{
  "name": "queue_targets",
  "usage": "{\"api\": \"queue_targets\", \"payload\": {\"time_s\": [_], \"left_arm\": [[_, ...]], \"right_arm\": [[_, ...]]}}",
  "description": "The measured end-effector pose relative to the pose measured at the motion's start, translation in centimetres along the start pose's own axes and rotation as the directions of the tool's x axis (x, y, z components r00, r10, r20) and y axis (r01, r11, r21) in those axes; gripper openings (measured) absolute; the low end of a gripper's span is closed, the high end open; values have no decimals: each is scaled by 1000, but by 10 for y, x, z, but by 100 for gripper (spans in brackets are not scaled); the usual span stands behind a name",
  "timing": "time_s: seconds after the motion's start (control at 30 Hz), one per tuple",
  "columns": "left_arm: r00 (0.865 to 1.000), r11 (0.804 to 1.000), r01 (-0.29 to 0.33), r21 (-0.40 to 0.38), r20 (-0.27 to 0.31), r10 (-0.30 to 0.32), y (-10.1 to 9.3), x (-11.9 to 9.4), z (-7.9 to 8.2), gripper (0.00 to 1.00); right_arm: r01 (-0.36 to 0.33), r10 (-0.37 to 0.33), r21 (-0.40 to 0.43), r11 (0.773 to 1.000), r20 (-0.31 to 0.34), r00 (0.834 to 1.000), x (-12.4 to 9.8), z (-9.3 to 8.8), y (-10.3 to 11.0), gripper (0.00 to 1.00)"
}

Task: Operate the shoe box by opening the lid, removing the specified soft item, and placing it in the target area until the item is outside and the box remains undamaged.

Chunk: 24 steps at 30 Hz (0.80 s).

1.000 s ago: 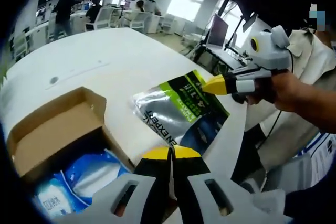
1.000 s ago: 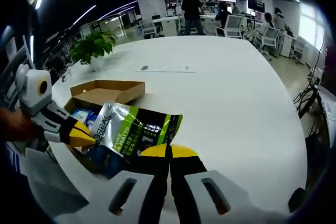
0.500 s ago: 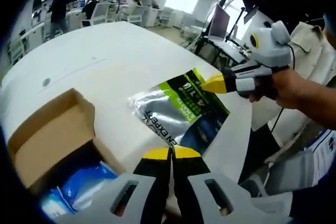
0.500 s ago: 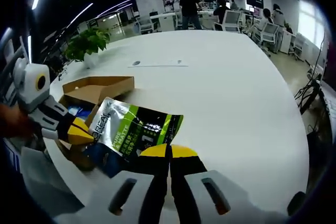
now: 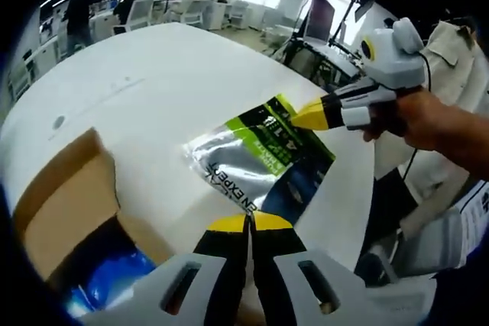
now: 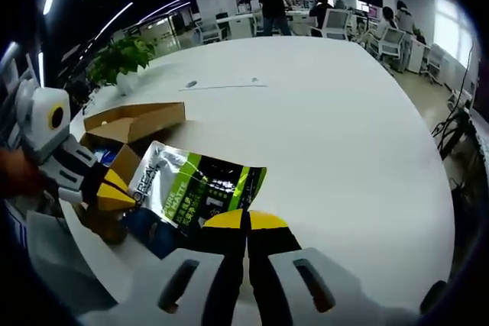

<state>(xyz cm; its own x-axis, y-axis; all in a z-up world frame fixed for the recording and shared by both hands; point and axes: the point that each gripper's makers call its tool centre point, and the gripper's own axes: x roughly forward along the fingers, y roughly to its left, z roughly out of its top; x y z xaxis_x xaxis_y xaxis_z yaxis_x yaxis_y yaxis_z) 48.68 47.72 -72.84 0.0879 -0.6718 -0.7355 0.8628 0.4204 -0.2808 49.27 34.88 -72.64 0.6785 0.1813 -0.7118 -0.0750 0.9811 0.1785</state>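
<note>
A silver, green and dark blue soft pouch (image 5: 263,162) (image 6: 195,188) hangs stretched between both grippers, low over the white table (image 5: 176,74) near its edge. My left gripper (image 5: 248,223) is shut on the pouch's dark blue end; in the right gripper view it (image 6: 114,188) comes in from the left. My right gripper (image 6: 246,221) is shut on the pouch's green end; in the left gripper view it (image 5: 313,116) reaches in from the right. The open cardboard shoe box (image 5: 65,204) (image 6: 134,121) stands beside the pouch with blue packs (image 5: 107,284) inside.
A person's hand (image 5: 428,120) holds the right gripper. A potted plant (image 6: 122,55) stands at the table's far left corner, and a thin paper strip (image 6: 221,85) lies further back. People, chairs and desks fill the background. Monitors (image 5: 317,17) stand past the table's edge.
Both grippers keep their hold on the pouch. They have drawn it a little away from the box, which now sits further to the lower left in the left gripper view.
</note>
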Motion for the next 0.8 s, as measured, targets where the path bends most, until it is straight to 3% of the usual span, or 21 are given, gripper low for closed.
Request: {"api": "queue_targets", "payload": {"time_s": [0.8], "left_arm": [[988, 993, -33, 112, -146, 49, 11, 44, -12, 0]], "right_arm": [[1, -1, 6, 1000, -42, 999, 32, -21, -24, 0]]}}
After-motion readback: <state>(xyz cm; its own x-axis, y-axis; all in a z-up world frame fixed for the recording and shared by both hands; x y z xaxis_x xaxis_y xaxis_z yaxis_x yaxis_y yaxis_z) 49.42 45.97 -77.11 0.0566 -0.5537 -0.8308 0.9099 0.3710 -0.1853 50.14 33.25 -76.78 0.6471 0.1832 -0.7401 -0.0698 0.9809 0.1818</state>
